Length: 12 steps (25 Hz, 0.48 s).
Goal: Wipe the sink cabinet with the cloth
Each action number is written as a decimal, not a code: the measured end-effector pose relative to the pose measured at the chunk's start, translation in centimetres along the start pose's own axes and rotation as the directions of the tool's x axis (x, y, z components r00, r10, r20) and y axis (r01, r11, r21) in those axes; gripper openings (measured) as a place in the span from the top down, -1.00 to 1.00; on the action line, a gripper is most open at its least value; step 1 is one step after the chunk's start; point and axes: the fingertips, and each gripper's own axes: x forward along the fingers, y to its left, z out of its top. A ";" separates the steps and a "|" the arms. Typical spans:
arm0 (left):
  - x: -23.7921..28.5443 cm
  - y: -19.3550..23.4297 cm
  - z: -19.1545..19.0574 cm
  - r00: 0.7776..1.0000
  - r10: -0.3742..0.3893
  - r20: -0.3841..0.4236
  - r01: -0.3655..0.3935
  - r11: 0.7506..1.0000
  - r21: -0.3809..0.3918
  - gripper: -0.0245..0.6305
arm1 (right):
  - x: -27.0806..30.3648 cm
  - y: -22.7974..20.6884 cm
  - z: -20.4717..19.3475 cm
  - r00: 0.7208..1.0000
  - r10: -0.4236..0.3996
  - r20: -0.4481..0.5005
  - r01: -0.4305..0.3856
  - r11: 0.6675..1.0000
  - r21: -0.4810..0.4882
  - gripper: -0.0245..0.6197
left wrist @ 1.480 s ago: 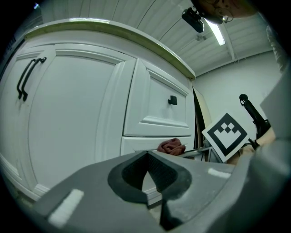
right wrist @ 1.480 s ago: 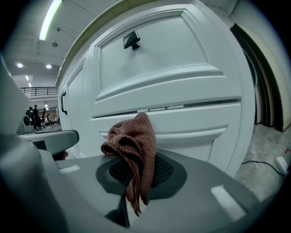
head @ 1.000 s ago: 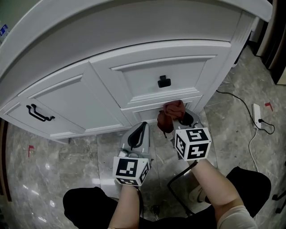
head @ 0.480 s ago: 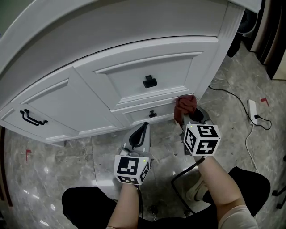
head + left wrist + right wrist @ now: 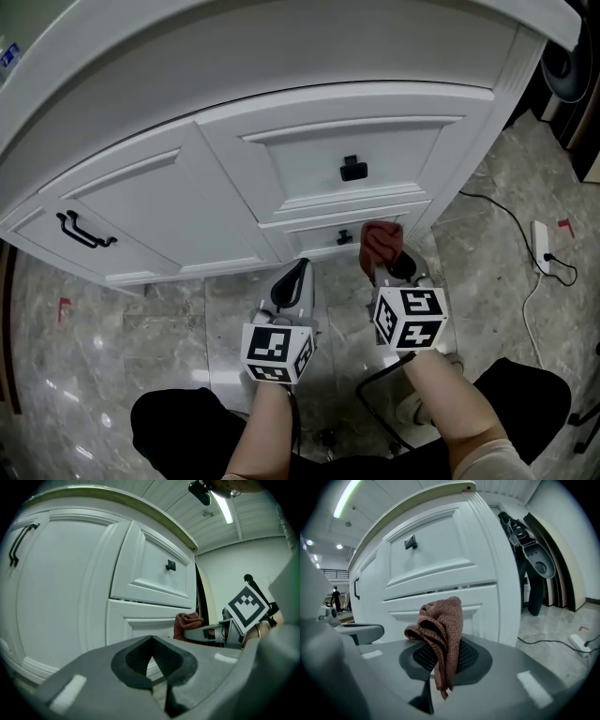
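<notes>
The white sink cabinet fills the upper head view, with a black-knobbed upper drawer and a narrow lower drawer. My right gripper is shut on a reddish-brown cloth, which is held against the right part of the lower drawer front. In the right gripper view the cloth sticks up, bunched, from the shut jaws, with the cabinet just behind. My left gripper hangs shut and empty, a little short of the cabinet base. The left gripper view shows the cloth to its right.
A door with a black bar handle is at the cabinet's left. A power strip and its cable lie on the marble floor at right. Dark items lean on the wall beyond the cabinet's right corner.
The right gripper swept the cloth right along the lower drawer to the cabinet's corner, then came partway back left. The left gripper stayed where it was.
</notes>
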 end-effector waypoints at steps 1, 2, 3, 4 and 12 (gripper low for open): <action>-0.4 0.5 0.0 1.000 0.011 -0.001 -0.011 1.000 -0.002 0.93 | 0.3 1.4 -0.5 1.000 0.025 -0.006 -0.025 1.000 0.004 0.67; -0.8 1.1 -0.1 1.000 0.020 -0.002 -0.020 1.000 -0.002 0.92 | 0.5 2.8 -0.9 0.999 0.052 -0.011 -0.052 0.999 0.010 0.67; -1.1 1.6 -0.1 1.000 0.029 -0.004 -0.029 1.000 0.001 0.92 | 0.8 4.1 -1.2 0.997 0.079 -0.016 -0.079 0.997 0.012 0.67; -1.5 2.1 -0.1 0.999 0.038 -0.005 -0.038 0.999 0.006 0.92 | 1.1 5.4 -1.4 0.994 0.106 -0.021 -0.106 0.994 0.012 0.67; -4.6 7.0 0.1 0.992 0.129 -0.006 -0.129 0.992 0.007 0.92 | 4.5 14.3 -3.8 0.959 0.267 -0.090 -0.268 0.963 0.001 0.67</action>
